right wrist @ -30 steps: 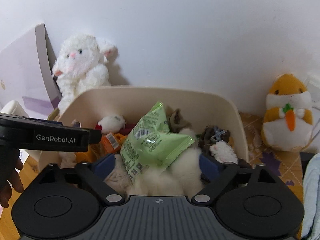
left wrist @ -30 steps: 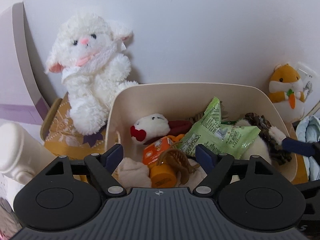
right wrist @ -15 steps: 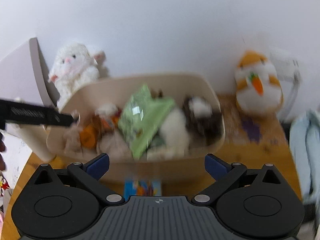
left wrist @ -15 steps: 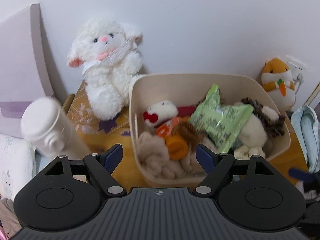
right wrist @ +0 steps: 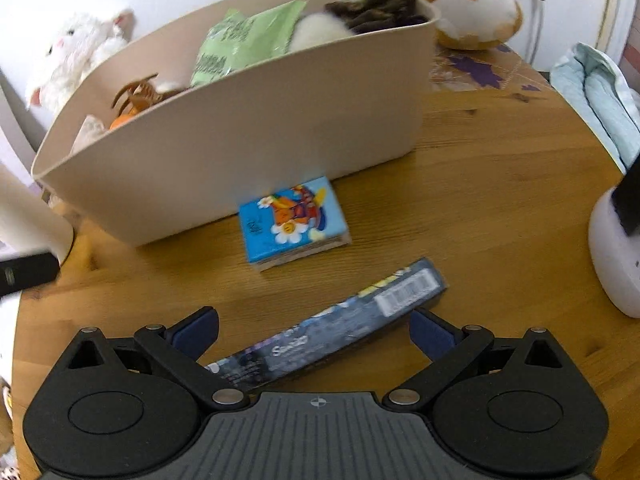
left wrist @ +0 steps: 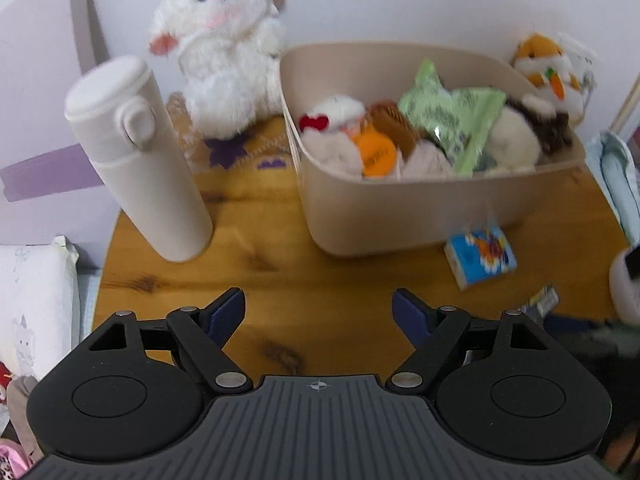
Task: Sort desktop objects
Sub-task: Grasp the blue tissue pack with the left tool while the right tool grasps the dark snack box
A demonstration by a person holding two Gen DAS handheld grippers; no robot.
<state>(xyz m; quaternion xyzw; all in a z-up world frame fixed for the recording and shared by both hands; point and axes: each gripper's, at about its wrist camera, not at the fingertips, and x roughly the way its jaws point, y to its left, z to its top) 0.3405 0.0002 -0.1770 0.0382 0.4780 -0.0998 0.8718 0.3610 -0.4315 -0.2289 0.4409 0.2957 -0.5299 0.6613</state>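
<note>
Your right gripper (right wrist: 314,330) wide apart, straddling dark flat box (right wrist: 332,340), your left gripper (left wrist: 319,316) wide, holding nothing, beige bin (right wrist: 248,136) beyond, 1 blue packet (right wrist: 294,222) touching it.

We can make out very little lettering. On the long dark box (right wrist: 332,338) lying near the right gripper's fingers, a pale script word starts with "S", too blurred to spell, and a white barcode label sits toward its far end. The blue cartoon packet (right wrist: 294,222) carries a small mark we cannot read. The green snack bag (left wrist: 452,120) shows blurred print only.
</note>
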